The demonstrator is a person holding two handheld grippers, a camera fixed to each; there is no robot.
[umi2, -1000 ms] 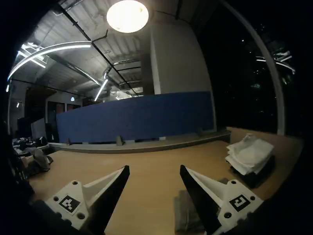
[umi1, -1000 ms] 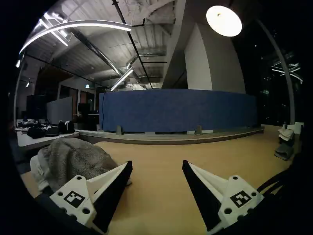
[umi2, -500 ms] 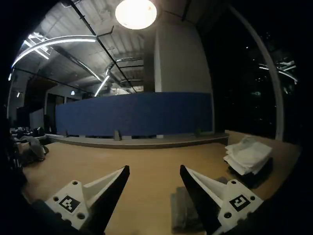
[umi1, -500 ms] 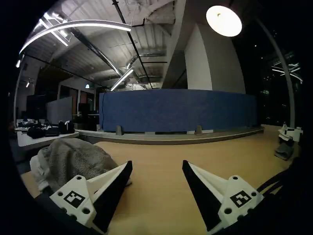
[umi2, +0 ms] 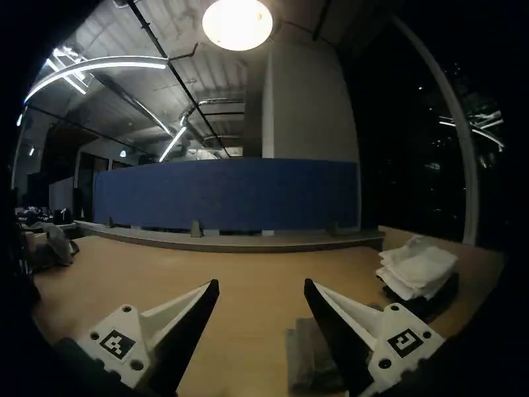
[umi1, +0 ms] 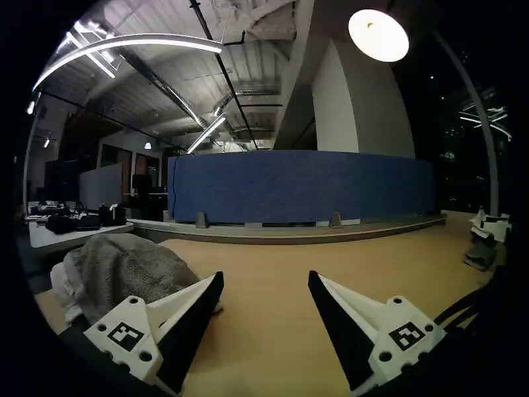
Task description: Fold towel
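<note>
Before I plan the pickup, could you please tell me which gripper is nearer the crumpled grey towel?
Left. The left gripper sits right beside the crumpled grey towel; the right gripper is far across the table from it.

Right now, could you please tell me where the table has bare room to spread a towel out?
The wide bare stretch of table between the crumpled gray towel and the blue divider is free. It is crowded by the white stack and the folded gray towel near the right gripper.
</note>
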